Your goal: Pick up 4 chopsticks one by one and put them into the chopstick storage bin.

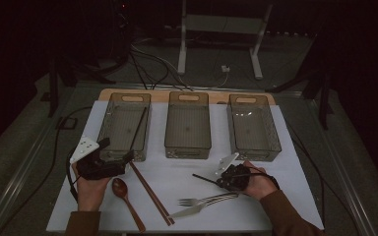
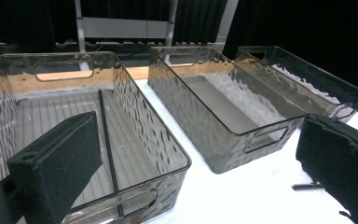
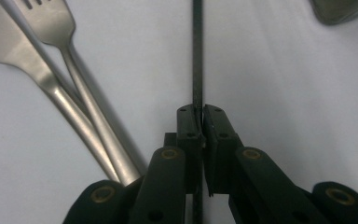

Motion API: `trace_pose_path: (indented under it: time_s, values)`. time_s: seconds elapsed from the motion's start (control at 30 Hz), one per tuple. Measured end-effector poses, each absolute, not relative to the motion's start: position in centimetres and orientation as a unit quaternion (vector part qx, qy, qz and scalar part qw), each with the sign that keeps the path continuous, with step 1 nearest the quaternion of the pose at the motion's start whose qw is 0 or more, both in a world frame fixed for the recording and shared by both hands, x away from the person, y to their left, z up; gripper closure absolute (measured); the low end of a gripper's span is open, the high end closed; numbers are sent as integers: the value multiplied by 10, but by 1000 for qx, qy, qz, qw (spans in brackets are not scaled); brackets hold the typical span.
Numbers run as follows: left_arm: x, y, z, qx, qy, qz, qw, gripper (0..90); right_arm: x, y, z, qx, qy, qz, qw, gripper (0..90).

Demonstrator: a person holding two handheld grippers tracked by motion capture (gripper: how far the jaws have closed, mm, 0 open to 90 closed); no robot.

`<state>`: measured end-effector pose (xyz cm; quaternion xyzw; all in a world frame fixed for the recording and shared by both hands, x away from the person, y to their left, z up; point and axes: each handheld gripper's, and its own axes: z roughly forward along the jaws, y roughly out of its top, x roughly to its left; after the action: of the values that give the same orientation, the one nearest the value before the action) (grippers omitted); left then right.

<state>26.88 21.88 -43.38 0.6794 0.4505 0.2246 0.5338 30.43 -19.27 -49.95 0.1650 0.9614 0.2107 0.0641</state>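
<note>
From above, three clear bins stand in a row along the far edge of the white mat. The left bin already holds one black chopstick, leaning lengthwise. The left gripper sits at the near left corner of that bin, while the right gripper lies low toward the near right of the mat, with a second black chopstick poking out of it toward the middle. A fork and knife lie just in front of it; a wooden spoon and a brown chopstick pair lie near the left hand.

In the left gripper view the jaws stand wide apart with nothing between them, looking into the left bin at the chopstick inside.

In the right gripper view the jaws are pinched tight on the black chopstick, which runs straight out over the mat, beside the fork and knife.

I judge the pick-up step just secured. Next comes a lift clear of the cutlery and a carry across to the left bin, keeping the thin stick from pivoting in the grip.
</note>
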Motion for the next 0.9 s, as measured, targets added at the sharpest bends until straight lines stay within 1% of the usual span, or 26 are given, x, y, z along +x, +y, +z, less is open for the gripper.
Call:
trace_pose_path:
  time_s: [0.23,0.47,0.7,0.9]
  values:
    - [269,217,-434,680,448,221,536,10,306,-198,-493,172,952,239,84,858]
    - [272,207,-433,685,440,209,541,10,306,-206,-480,190,928,290,134,858]
    - [278,181,-430,699,418,188,549,11,307,-207,-467,204,903,336,173,858]
    - [285,157,-430,706,400,167,561,11,309,-202,-455,213,884,371,189,857]
